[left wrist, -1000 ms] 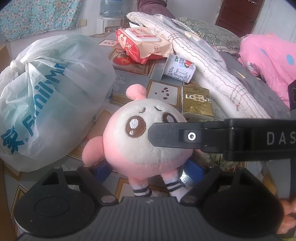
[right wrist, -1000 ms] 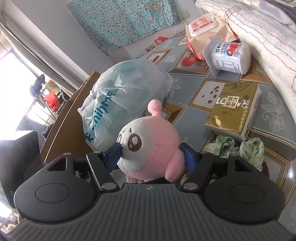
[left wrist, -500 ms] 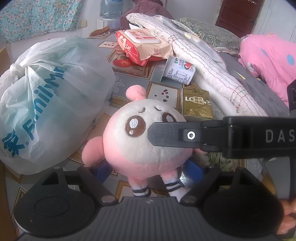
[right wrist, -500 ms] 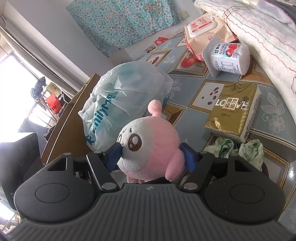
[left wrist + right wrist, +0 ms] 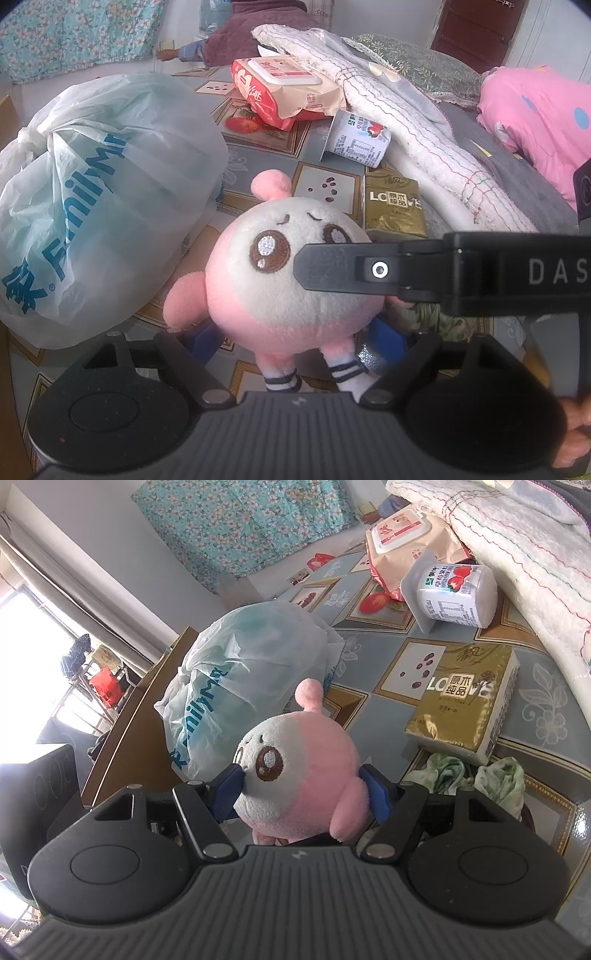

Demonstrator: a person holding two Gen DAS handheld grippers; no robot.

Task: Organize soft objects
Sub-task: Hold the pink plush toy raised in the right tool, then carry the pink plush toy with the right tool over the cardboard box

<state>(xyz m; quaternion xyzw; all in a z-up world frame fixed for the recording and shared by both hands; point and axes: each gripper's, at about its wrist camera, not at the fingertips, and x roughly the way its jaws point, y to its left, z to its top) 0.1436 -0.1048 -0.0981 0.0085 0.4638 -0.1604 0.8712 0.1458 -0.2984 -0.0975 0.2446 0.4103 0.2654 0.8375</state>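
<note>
A round pink and white plush toy (image 5: 299, 771) hangs above the patterned table (image 5: 546, 686). My right gripper (image 5: 306, 794) is shut on it, one blue pad on its face and one on its back. In the left wrist view the plush toy (image 5: 291, 280) fills the middle, and a black finger (image 5: 369, 269) of the right gripper crosses its face. My left gripper (image 5: 295, 339) stands open under it; the toy's legs hang between the wide blue pads, which do not visibly press on it.
A tied white plastic bag (image 5: 92, 206) lies left of the toy. Behind it are a gold tissue pack (image 5: 393, 206), a tipped yogurt cup (image 5: 356, 138) and a wipes pack (image 5: 284, 88). A white blanket (image 5: 406, 122), pink quilt (image 5: 535, 110) and green cloth (image 5: 472, 779) are to the right.
Both grippers and the plush toy hold still. At the back, a person in a dark red top has leaned in and laid an arm by the far table edge.
</note>
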